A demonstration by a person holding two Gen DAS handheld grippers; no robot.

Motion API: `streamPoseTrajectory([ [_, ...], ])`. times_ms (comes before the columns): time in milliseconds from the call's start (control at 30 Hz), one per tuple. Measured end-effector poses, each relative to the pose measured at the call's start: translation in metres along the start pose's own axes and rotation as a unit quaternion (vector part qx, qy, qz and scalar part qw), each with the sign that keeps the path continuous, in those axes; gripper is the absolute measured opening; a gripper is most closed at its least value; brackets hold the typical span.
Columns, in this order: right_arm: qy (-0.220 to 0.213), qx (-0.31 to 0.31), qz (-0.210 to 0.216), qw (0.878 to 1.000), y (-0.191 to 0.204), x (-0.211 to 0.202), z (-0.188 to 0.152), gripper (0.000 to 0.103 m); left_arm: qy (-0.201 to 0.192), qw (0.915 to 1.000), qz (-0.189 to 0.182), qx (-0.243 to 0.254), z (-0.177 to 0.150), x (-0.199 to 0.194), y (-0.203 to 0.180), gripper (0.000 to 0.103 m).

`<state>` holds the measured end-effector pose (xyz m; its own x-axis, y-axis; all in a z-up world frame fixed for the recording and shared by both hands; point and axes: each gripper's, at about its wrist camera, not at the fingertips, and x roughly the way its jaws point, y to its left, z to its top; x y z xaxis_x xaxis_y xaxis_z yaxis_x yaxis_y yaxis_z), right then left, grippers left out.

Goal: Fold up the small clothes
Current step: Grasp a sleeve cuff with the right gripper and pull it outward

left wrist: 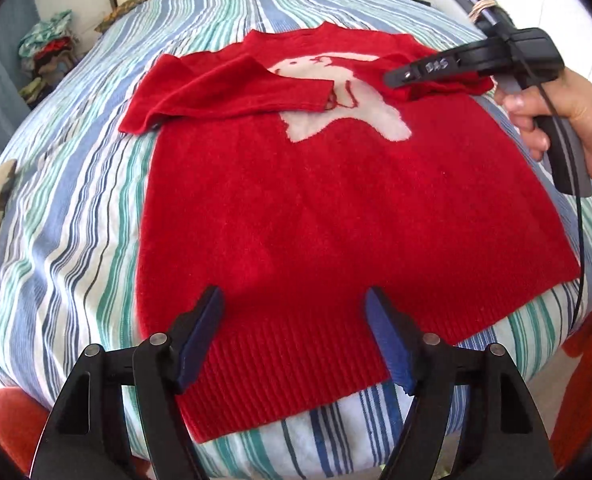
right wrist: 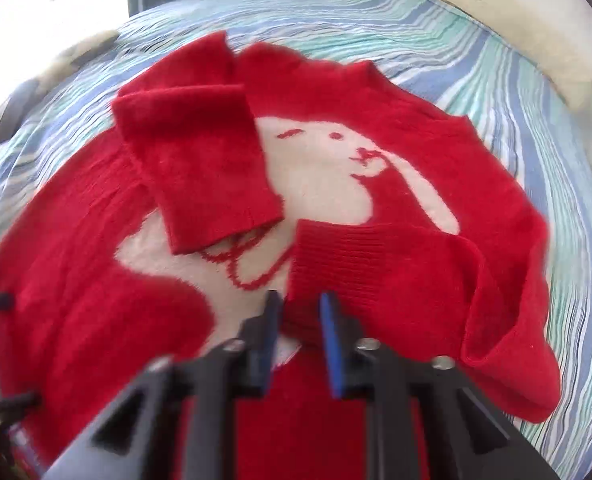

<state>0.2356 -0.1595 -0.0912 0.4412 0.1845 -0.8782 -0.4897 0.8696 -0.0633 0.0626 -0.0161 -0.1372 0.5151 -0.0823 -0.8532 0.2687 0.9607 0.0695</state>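
Left wrist view, left to right: a heap of mixed clothes (left wrist: 46,50) lies at the far left edge beyond the bed; a striped bedsheet (left wrist: 68,208) in blue, green and white covers the surface; on it a red sweater (left wrist: 316,220) with a white animal figure (left wrist: 352,100) lies flat, ribbed hem nearest the camera. Its left sleeve (left wrist: 224,92) is folded across the chest, covering part of the figure. The left gripper (left wrist: 294,336) hovers over the hem with its jaws spread wide, holding nothing. At the upper right, the right gripper (left wrist: 400,78) reaches over the sweater's other shoulder, held by the person's hand (left wrist: 568,120), with a black cable (left wrist: 580,240) hanging from it. Right wrist view, left to right: the folded sleeve lies over the figure; the right sleeve (right wrist: 396,280) is drawn inward, its ribbed cuff (right wrist: 336,260) resting on the chest. The right gripper's jaws stand parted just before that cuff; whether they touch it cannot be told.
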Motion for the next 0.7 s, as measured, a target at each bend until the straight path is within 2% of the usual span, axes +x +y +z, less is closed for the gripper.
streamPoseTrajectory([
  [100, -0.069, 0.129, 0.008, 0.989, -0.067, -0.046, -0.020, 0.006, -0.006, 0.9999, -0.004, -0.013, -0.004, -0.010, 0.007, 0.077],
  [167, -0.110, 0.214, -0.002, 0.971, -0.126, -0.091, -0.050, 0.006, -0.002, 0.9997, -0.009, -0.021, -0.006, -0.012, 0.009, 0.077],
  [300, -0.159, 0.392, -0.032, 0.906, -0.252, -0.161, -0.156, 0.006, 0.004, 0.9991, -0.024, -0.035, -0.005, -0.017, 0.005, 0.077],
  [400, -0.159, 0.478, -0.058, 0.862, -0.316, -0.175, -0.239, 0.006, 0.008, 0.9989, -0.031, -0.033, -0.001, -0.017, -0.005, 0.077],
  [467, -0.152, 0.520, -0.050, 0.839, -0.341, -0.169, -0.281, 0.006, 0.011, 0.9994, -0.027, -0.021, 0.001, -0.017, -0.014, 0.077],
  [533, -0.149, 0.542, -0.033, 0.826, -0.348, -0.159, -0.305, 0.006, 0.011, 0.9997, -0.019, -0.008, 0.002, -0.019, -0.022, 0.077],
  [700, -0.171, 0.580, 0.015, 0.796, -0.349, -0.145, -0.328, 0.010, 0.023, 0.9997, -0.010, 0.001, -0.001, -0.015, -0.029, 0.077],
])
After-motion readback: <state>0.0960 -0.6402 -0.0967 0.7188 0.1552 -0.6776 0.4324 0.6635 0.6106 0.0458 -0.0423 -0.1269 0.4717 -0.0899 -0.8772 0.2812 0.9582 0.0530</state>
